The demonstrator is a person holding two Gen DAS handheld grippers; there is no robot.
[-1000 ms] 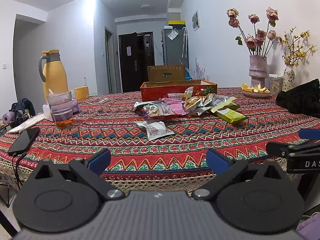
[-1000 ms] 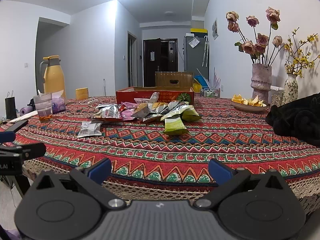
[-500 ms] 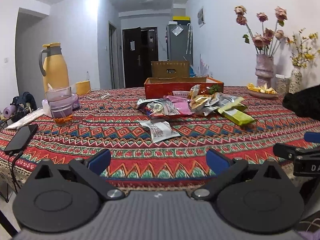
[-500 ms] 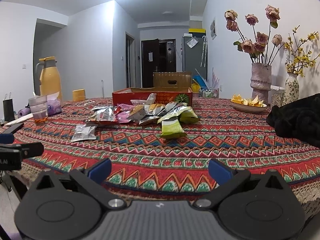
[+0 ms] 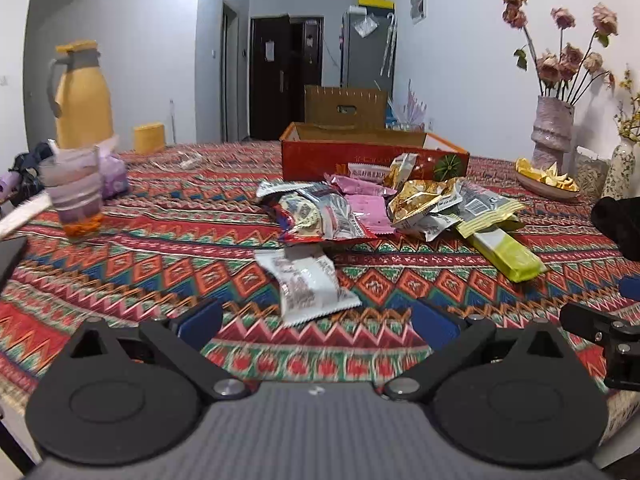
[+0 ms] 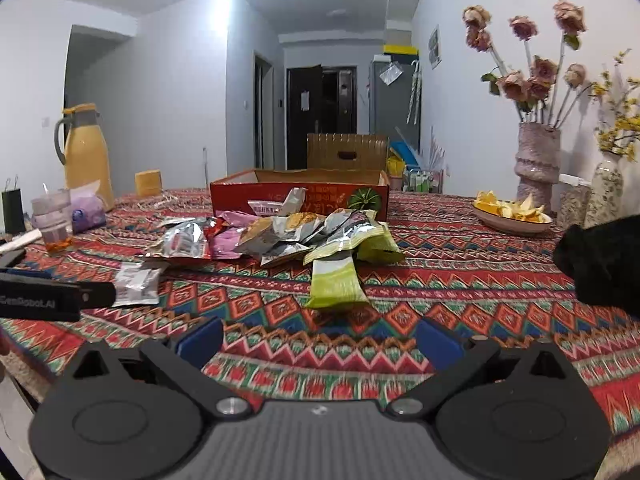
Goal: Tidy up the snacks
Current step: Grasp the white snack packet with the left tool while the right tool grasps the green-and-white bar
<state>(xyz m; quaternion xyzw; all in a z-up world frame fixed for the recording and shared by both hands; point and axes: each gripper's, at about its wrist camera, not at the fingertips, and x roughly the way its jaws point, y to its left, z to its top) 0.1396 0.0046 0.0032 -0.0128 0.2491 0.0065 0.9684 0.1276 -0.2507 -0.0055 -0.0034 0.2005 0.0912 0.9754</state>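
Note:
A pile of snack packets (image 5: 360,208) lies mid-table in front of a red cardboard box (image 5: 372,152), which also shows in the right wrist view (image 6: 300,196). A white packet (image 5: 306,286) lies apart, nearest my left gripper (image 5: 316,326), which is open and empty just short of it. A green packet (image 6: 336,284) lies nearest my right gripper (image 6: 320,338), also open and empty. The pile also shows in the right wrist view (image 6: 280,234). The green packet also shows in the left wrist view (image 5: 506,254).
A yellow jug (image 5: 82,98), a plastic cup (image 5: 74,196) and a phone (image 5: 10,252) stand at the left. A vase of dried roses (image 6: 538,166), a fruit plate (image 6: 512,216) and a black cloth (image 6: 604,264) are at the right. The patterned tablecloth (image 6: 440,280) covers the table.
Both grippers have moved forward over the table edge toward the snacks, which now look larger and closer. Both stay open and empty.

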